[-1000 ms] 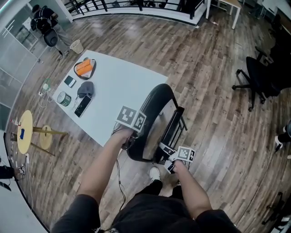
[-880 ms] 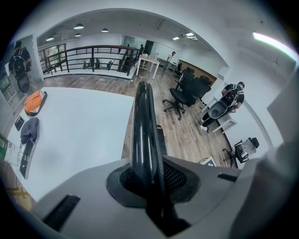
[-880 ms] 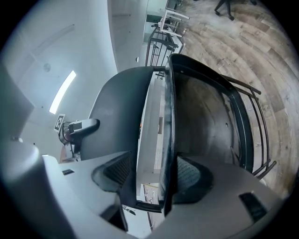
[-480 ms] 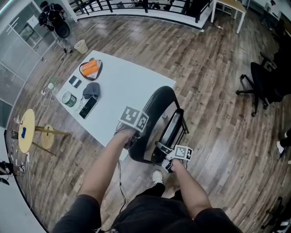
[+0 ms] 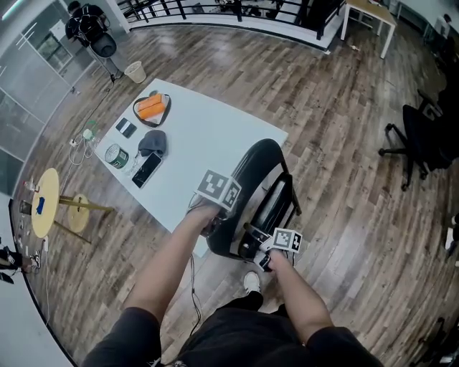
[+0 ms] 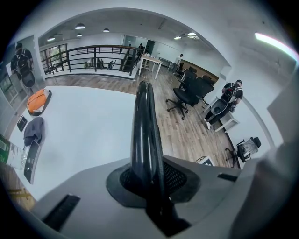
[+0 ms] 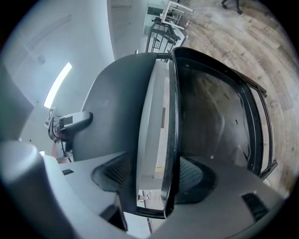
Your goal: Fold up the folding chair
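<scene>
Closing step: the chair (image 5: 252, 188) is being held almost flat on the floor (image 5: 344, 143), just right of the tabletop (image 5: 193, 143). The left gripper (image 6: 148, 184) is being kept clamped on its rim (image 6: 142, 121), and the right gripper (image 7: 149, 184) is gripping across both panels. Next, the panels likely need squeezing flat.

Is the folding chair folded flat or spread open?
Nearly folded, not flat: folding chair seat and back stand close together, a narrow gap showing between them.

- Wood-plank floor (image 5: 344, 107) throughout.
- White table (image 5: 208, 136) (small items (image 5: 152, 141) at one end).
- Black railing (image 5: 215, 8) beyond; black office chair (image 5: 423, 140) at right.
</scene>
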Demonstrator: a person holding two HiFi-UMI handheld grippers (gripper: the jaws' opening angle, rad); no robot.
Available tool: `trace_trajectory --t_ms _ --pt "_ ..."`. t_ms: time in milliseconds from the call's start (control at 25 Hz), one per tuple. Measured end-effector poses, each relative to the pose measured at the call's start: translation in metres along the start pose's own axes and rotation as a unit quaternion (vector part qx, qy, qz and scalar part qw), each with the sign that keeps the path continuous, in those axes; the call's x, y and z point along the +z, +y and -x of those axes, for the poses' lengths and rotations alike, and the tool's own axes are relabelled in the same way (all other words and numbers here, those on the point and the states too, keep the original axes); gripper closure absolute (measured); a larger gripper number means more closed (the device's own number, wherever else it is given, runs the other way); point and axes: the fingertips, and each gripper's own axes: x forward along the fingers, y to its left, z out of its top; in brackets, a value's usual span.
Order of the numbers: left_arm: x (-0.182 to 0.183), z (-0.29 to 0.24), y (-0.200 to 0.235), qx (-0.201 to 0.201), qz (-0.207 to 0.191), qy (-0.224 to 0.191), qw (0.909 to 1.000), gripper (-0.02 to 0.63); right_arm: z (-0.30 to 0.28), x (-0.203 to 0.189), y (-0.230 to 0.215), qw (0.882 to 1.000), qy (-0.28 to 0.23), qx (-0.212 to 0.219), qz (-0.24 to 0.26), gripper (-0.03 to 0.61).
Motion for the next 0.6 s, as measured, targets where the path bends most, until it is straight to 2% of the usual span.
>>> trace_trajectory --t_ms 200,280,440,600 --pt "0.001 0.0 0.005 -0.001 -0.004 0.0 1.0 0.546 -0.005 0.002 0.0 1.0 -0.001 0.003 0.0 0.295" --pt "0.003 0.002 0.009 0.0 -0.005 -0.001 1.0 0.546 -0.008 0.003 0.002 1.0 0.004 0.004 0.014 0.295" --pt "-0.001 0.002 0.008 0.001 -0.015 0.001 0.9999 0.534 0.006 -0.007 -0.01 0.996 0.026 -0.041 0.078 0.293" --pt "-0.002 0.013 0.012 0.03 -0.039 -0.004 0.9988 0.501 0.029 0.005 -0.007 0.993 0.01 -0.071 0.098 0.287"
